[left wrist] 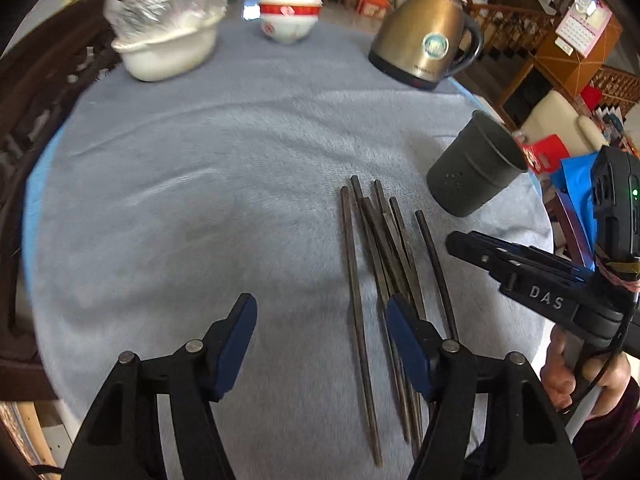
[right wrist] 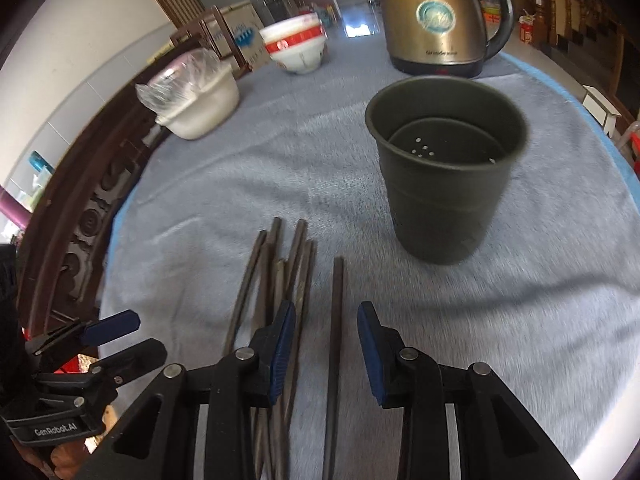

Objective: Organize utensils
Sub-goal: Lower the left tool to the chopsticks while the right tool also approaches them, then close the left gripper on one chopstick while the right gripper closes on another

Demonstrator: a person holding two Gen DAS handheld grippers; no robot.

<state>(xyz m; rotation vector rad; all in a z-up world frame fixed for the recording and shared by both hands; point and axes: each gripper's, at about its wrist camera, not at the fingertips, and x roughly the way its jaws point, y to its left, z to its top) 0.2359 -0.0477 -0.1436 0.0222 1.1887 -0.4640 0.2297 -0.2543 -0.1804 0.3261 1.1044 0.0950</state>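
Several dark chopsticks [left wrist: 380,264] lie side by side on the grey-blue cloth; they also show in the right wrist view [right wrist: 288,272]. One chopstick [right wrist: 335,320] lies apart to the right, between my right gripper's open jaws. A dark perforated utensil cup [right wrist: 444,168] stands upright and empty just beyond them, also in the left wrist view [left wrist: 474,168]. My left gripper [left wrist: 320,320] is open and empty above the cloth, its right finger over the chopstick bundle. My right gripper [right wrist: 326,324] is open and empty, low over the chopsticks.
A brass-coloured electric kettle [left wrist: 426,36] stands at the far right of the table. A red-and-white bowl stack [left wrist: 290,14] and a white pot covered in plastic wrap [left wrist: 168,40] stand at the back. A dark carved wooden rim [right wrist: 80,208] borders the table's left.
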